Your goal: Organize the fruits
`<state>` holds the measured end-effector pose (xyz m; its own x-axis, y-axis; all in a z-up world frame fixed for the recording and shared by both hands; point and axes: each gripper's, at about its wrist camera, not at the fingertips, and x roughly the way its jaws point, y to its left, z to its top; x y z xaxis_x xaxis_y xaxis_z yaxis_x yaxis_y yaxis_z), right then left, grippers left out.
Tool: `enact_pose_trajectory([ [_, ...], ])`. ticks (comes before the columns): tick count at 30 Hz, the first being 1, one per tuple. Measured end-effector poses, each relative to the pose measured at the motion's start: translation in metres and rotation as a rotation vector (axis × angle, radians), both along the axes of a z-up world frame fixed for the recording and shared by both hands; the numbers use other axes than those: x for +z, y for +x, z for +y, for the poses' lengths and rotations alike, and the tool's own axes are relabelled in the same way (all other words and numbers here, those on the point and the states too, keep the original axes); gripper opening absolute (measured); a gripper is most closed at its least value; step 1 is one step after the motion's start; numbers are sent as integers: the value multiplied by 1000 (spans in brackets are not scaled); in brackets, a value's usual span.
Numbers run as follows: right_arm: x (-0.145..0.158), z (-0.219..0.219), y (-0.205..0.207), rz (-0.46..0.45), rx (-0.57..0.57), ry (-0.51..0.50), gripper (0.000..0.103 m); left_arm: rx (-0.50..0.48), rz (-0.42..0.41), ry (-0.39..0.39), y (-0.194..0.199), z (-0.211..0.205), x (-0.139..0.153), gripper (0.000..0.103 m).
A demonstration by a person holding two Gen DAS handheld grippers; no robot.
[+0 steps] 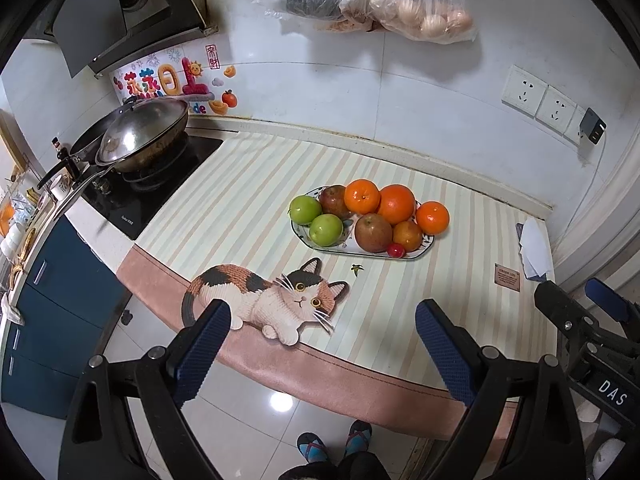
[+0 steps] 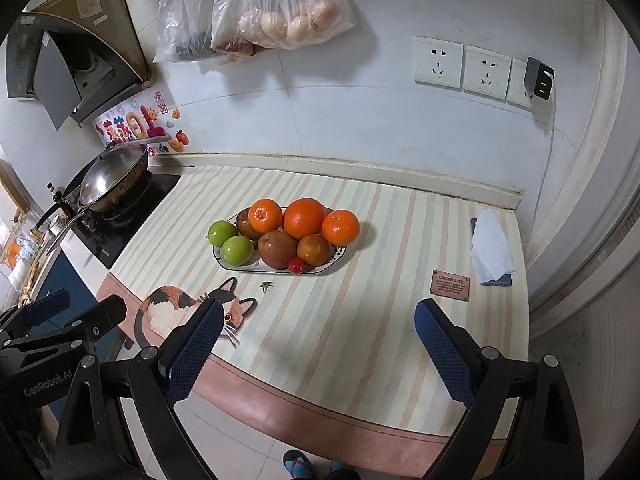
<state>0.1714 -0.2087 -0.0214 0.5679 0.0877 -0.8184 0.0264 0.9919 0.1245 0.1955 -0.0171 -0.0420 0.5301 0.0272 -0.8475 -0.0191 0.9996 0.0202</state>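
A patterned oval plate point(image 1: 306, 236) point(image 2: 224, 261) stands on the striped counter mat, piled with fruit: two green apples point(image 1: 326, 230) point(image 2: 237, 250), oranges point(image 1: 396, 204) point(image 2: 304, 218), reddish apples point(image 1: 373, 233) point(image 2: 277, 249) and a small red fruit point(image 1: 396, 250) point(image 2: 296, 265). My left gripper point(image 1: 322, 340) is open and empty, held above the counter's front edge, short of the plate. My right gripper point(image 2: 318, 340) is open and empty too, also near the front edge. Each gripper shows at the side of the other's view.
A wok with a lid point(image 1: 140, 132) sits on the stove at the left. Plastic bags point(image 1: 424, 0) hang on the wall behind. A phone under white paper point(image 2: 491, 246) lies at the counter's right. Wall sockets point(image 2: 460, 66) are at the back right.
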Motion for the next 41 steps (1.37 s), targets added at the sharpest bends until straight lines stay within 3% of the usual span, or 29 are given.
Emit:
enact_pose_trajectory([
  [41, 8, -3, -15, -18, -14, 5, 98, 11, -14, -4, -17, -2, 7, 95],
])
